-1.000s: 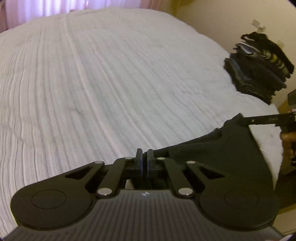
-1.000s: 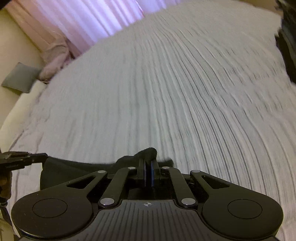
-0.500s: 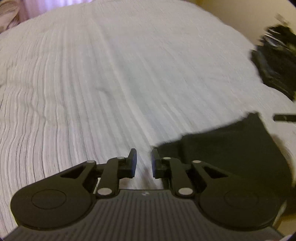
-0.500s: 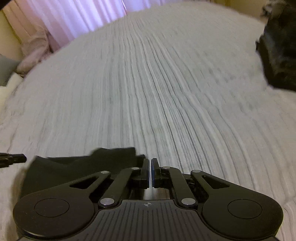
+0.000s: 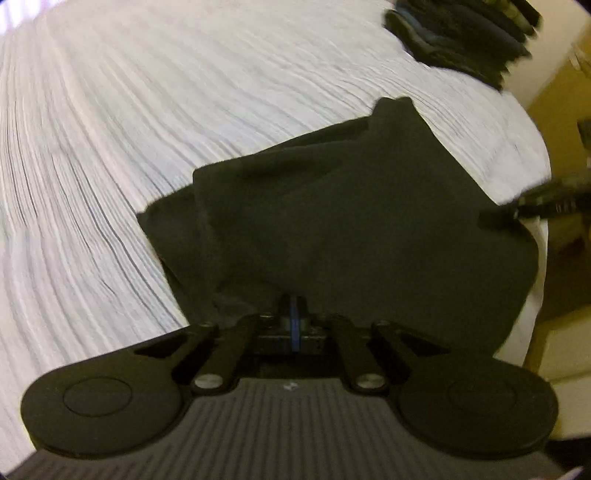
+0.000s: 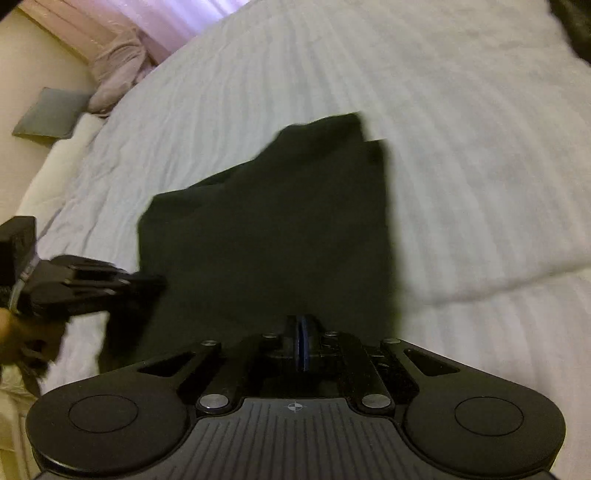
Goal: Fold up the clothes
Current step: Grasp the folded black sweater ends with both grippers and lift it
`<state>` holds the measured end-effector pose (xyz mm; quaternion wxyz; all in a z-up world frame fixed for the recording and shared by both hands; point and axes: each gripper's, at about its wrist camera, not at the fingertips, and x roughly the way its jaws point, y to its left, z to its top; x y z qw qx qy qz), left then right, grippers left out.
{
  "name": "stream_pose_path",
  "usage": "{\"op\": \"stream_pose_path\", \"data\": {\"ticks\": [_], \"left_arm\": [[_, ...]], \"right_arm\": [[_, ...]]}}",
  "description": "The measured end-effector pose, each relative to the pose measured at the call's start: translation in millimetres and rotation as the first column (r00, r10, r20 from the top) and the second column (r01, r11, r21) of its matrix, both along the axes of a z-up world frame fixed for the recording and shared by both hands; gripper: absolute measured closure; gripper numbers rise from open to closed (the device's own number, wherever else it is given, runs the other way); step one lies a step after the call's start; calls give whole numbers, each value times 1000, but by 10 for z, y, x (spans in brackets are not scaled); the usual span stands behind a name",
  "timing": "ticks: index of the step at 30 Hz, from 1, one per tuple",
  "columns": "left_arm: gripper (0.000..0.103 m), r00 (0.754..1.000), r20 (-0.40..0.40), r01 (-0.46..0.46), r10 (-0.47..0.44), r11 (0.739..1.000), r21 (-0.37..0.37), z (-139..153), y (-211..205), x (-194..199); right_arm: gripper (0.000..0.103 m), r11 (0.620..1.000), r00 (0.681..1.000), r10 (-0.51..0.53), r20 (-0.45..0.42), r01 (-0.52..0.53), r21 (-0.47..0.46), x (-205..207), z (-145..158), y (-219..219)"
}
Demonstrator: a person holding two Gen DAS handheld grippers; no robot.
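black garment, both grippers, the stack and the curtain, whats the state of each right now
black garment: partly folded, rumpled, lying on the bed
left gripper: shut on the garment's near edge
right gripper: shut on the garment's near edge
stack of dark clothes: folded, piled on the bed's far corner
curtain: drawn, light glowing through

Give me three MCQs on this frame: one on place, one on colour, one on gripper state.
1. Where is the stack of folded clothes in the left wrist view?
A. upper right
B. lower left
C. centre

2. What colour is the garment on the bed?
A. white
B. black
C. red

3. How are the fingers of the left gripper?
A. wide open
B. out of view
C. closed

Key: A, the pile lies at the bed's far right edge; B, dark cloth against pale bedding; C, the fingers meet at the cloth's near edge.
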<state>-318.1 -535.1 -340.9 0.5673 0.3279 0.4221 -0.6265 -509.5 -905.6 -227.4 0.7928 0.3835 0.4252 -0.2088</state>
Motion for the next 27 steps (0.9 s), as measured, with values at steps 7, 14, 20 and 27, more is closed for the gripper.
{"op": "stream_pose_path", "data": {"ticks": [7, 14, 20, 27], "left_arm": [[100, 992, 120, 34, -32, 999, -10, 257, 363, -218], [83, 932, 295, 240, -210, 968, -68, 511, 878, -814], [40, 798, 466, 454, -382, 890, -48, 264, 955, -1339], [40, 585, 619, 609, -524, 788, 91, -78, 855, -1576]], "right_arm": [[55, 976, 984, 47, -169, -81, -200, -231, 369, 328], [31, 686, 849, 431, -305, -528, -500, 74, 657, 1407], [31, 378, 648, 547, -530, -756, -535, 252, 208, 1788], [63, 337, 598, 565, -568, -796, -503, 389, 16, 1475]]}}
